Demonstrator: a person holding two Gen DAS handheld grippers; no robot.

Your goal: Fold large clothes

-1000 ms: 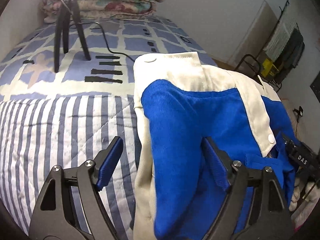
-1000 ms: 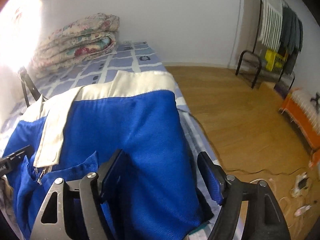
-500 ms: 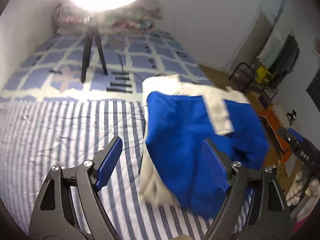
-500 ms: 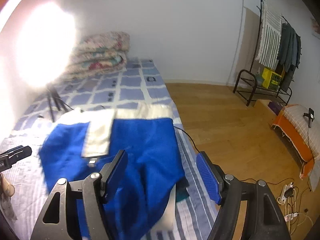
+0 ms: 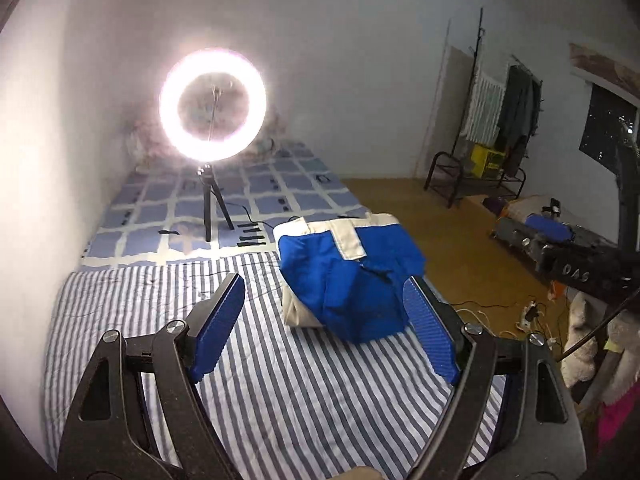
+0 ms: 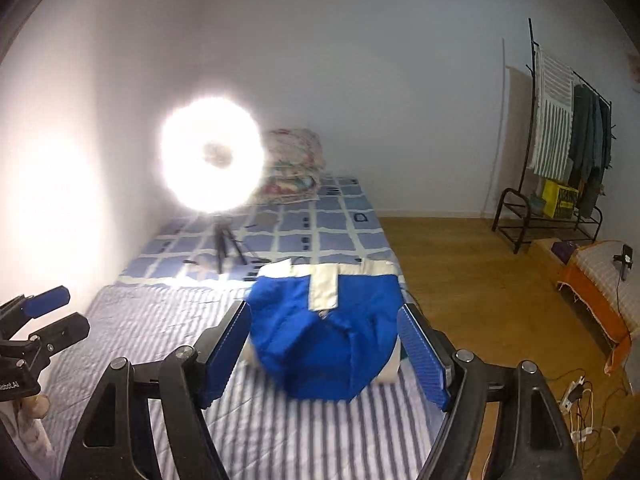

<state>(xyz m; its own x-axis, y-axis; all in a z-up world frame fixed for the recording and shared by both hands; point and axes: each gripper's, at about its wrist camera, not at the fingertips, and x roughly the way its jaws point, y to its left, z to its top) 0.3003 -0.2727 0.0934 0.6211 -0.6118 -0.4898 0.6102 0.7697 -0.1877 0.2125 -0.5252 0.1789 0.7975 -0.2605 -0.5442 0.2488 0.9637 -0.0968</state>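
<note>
A blue and cream jacket (image 5: pixel 348 276) lies folded in a bundle on the striped bed cover (image 5: pixel 200 320), near the bed's right edge; it also shows in the right wrist view (image 6: pixel 328 332). My left gripper (image 5: pixel 324 328) is open and empty, raised above the bed and pulled back from the jacket. My right gripper (image 6: pixel 324 352) is open and empty, also raised and back from it. The left gripper (image 6: pixel 40 320) shows at the left edge of the right wrist view. The right gripper (image 5: pixel 560 248) shows at the right of the left wrist view.
A lit ring light on a tripod (image 5: pixel 212 108) stands on the bed behind the jacket, with a cable (image 5: pixel 256 216). Folded quilts (image 6: pixel 292 168) lie at the bed head. A clothes rack (image 6: pixel 560 152), an orange mat (image 6: pixel 600 292) and floor cables (image 6: pixel 580 396) are to the right.
Both grippers rose and pulled back from the jacket, which had lain between their open fingers. The jacket now lies folded on the bed, farther away.
</note>
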